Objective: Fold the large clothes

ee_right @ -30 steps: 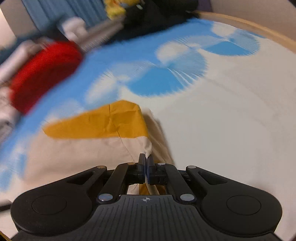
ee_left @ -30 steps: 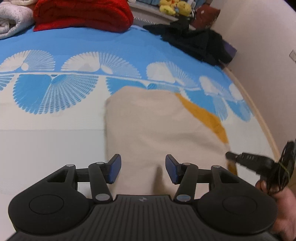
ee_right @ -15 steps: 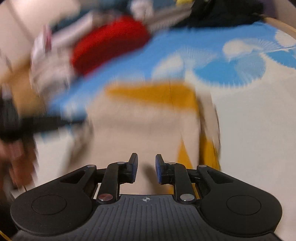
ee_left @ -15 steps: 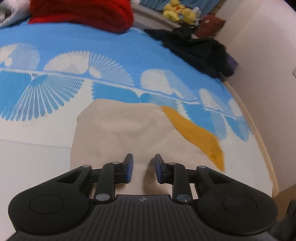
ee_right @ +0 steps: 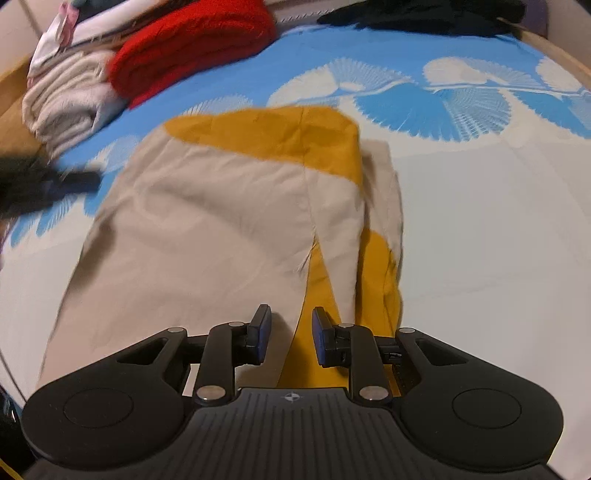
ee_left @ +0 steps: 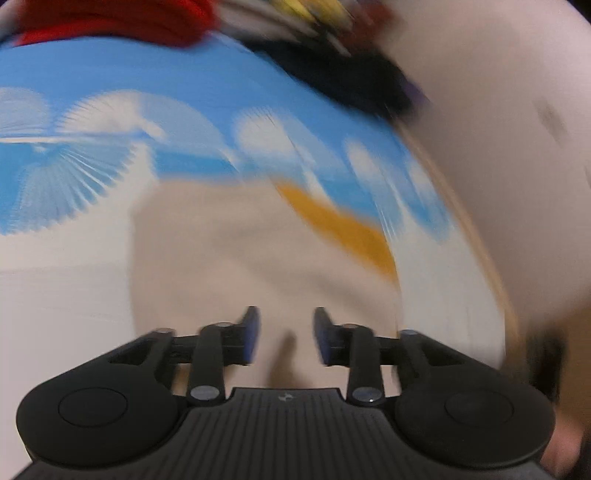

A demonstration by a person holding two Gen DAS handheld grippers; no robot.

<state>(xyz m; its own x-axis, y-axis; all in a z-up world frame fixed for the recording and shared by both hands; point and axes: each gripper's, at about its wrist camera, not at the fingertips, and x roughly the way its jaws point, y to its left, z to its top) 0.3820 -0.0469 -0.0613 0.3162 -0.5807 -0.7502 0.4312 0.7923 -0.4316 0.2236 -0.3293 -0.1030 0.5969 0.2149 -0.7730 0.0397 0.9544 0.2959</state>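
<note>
Lying flat on the bed (ee_right: 480, 236), a beige garment (ee_right: 207, 221) with mustard-yellow panels (ee_right: 280, 129), spread over the blue-and-white fan-patterned sheet (ee_right: 461, 103). Folded lengthwise, by the look of the layered right edge, with a yellow strip (ee_right: 317, 295) showing between the beige layers.

Far left in the right wrist view: a blurred dark shape (ee_right: 44, 184) reaching in over the sheet beside the garment's left edge, too smeared to say what it is. Behind it, a rolled cream blanket (ee_right: 66, 103) and a red knit bundle (ee_right: 192, 40) near the head of the bed, touching each other. Further right along the far edge, a heap of black clothing (ee_right: 424, 14).

Left gripper (ee_left: 283, 336): hovering low over the near part of the beige cloth (ee_left: 240, 251), jaws partly apart and opening, nothing gripped, only a soft crease of fabric visible in the gap below. Whole left wrist view badly motion-blurred; yellow panel (ee_left: 340, 225) streaked off to the right, red bundle (ee_left: 118, 18) and dark clothing (ee_left: 351, 77) smeared along the top. Part of a hand (ee_left: 565, 446) at the lower right corner.

Right gripper (ee_right: 291, 334): poised above the garment's near end, over the line where beige meets yellow, jaws narrowly apart and opening, pads clear of the cloth, holding nothing.
</note>
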